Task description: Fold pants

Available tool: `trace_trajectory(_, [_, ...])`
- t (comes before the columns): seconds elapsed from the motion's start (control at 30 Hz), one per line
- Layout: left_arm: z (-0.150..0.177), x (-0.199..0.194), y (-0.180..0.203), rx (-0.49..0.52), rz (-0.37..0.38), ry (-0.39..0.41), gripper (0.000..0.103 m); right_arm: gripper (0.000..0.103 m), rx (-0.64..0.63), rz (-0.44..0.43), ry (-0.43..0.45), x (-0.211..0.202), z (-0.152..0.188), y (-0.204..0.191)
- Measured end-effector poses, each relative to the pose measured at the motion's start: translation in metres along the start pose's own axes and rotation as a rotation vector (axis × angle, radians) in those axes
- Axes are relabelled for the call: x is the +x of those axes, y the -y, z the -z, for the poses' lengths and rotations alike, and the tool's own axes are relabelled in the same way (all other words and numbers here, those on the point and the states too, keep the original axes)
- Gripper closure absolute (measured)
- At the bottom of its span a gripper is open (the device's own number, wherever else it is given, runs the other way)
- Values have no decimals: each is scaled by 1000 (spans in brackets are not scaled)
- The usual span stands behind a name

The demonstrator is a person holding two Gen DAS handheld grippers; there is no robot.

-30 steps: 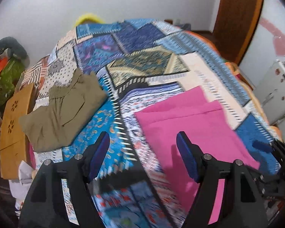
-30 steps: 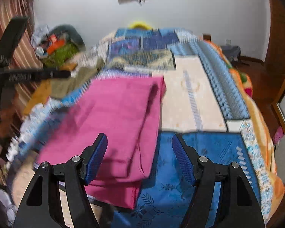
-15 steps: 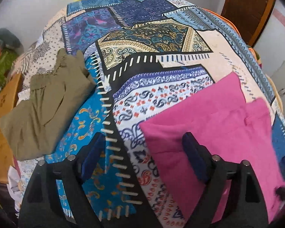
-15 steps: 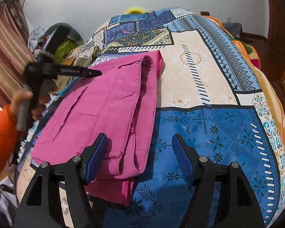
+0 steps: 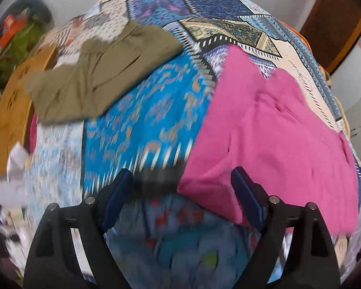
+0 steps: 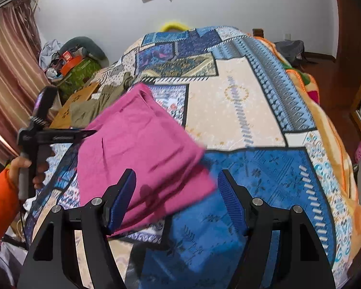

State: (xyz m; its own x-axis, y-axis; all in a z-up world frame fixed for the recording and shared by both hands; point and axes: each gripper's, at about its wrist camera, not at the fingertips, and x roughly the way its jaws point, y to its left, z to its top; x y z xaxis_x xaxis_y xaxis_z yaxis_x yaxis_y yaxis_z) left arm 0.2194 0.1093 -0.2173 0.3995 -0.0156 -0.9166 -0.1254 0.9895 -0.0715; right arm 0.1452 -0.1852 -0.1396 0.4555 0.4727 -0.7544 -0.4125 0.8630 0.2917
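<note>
Folded pink pants [image 5: 272, 130] lie on the patterned bedspread [image 5: 151, 110]; they also show in the right wrist view [image 6: 142, 149]. My left gripper [image 5: 181, 195] is open and empty, just above the pants' near left corner. It also shows from the side in the right wrist view [image 6: 60, 133], at the pants' left edge. My right gripper [image 6: 177, 197] is open and empty, over the pants' near right corner. Folded olive pants [image 5: 103, 72] lie further left on the bed.
An orange wooden stool [image 5: 9, 110] stands beside the bed's left edge. A cluttered pile with a green bag [image 6: 79, 72] sits by the curtain [image 6: 7, 77]. A wooden door [image 5: 334, 21] is at the right. The bed's right side drops off at an orange blanket [image 6: 337, 144].
Both grippers have swung: the left one moved left and nearer along the pants' edge, the right one shifted so the pants lie more to its left. Both stayed open.
</note>
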Motion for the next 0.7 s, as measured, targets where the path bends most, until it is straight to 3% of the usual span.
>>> trace_trajectory(0.13, [28, -20, 0, -24, 25, -4, 17, 36, -4, -11, -29, 6, 11, -7])
trace_trajectory(0.23, [43, -34, 10, 18, -1, 27, 19, 36, -3, -18, -42, 13, 16, -11])
trace_trajectory(0.37, [49, -48, 22, 70, 18, 52, 66, 53, 15, -47, -60, 23, 18, -11])
trace_trajectory(0.43, [50, -49, 23, 76, 27, 53, 73, 62, 18, -67, -76, 28, 17, -11])
trace_trajectory(0.53, [52, -47, 20, 72, 34, 60, 73, 69, -9, -57, -73, 31, 17, -14])
trace_trajectory(0.6, [56, -46, 16, 62, 29, 72, 73, 77, -66, 0, -56, 31, 18, -20])
trace_trajectory(0.7, [63, -45, 10, 77, 22, 81, 73, 79, -82, 38, -53, 31, 20, -21])
